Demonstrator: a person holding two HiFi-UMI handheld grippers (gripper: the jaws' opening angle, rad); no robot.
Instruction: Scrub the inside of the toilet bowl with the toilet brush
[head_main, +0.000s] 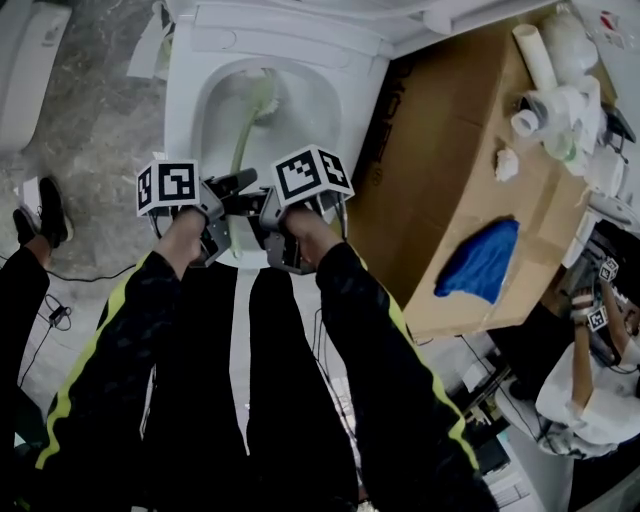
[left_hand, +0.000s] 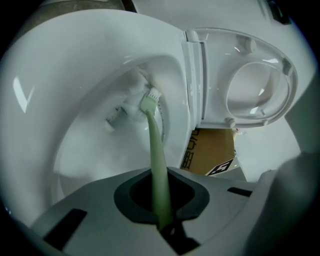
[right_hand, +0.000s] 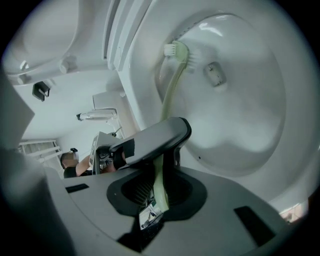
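Observation:
The white toilet bowl (head_main: 215, 75) lies ahead of me with its seat and lid (left_hand: 260, 80) raised. A pale green toilet brush (head_main: 243, 140) reaches down into the bowl. Its white bristled head (left_hand: 149, 101) presses on the inner wall near the bottom, beside a small outlet (right_hand: 214, 74). My left gripper (head_main: 230, 190) and right gripper (head_main: 262, 208) sit side by side over the bowl's front rim. Both are shut on the brush's handle. The handle runs up from the left jaws (left_hand: 162, 220) and from the right jaws (right_hand: 157, 200). One left gripper finger (right_hand: 150, 142) crosses the right gripper view.
A big cardboard box (head_main: 450, 190) stands close on the right, with a blue cloth (head_main: 482, 258) and white pipe parts (head_main: 555, 95) on it. Another person (head_main: 590, 370) sits at the lower right. A shoe (head_main: 45, 212) and a cable (head_main: 55, 315) are on the floor at left.

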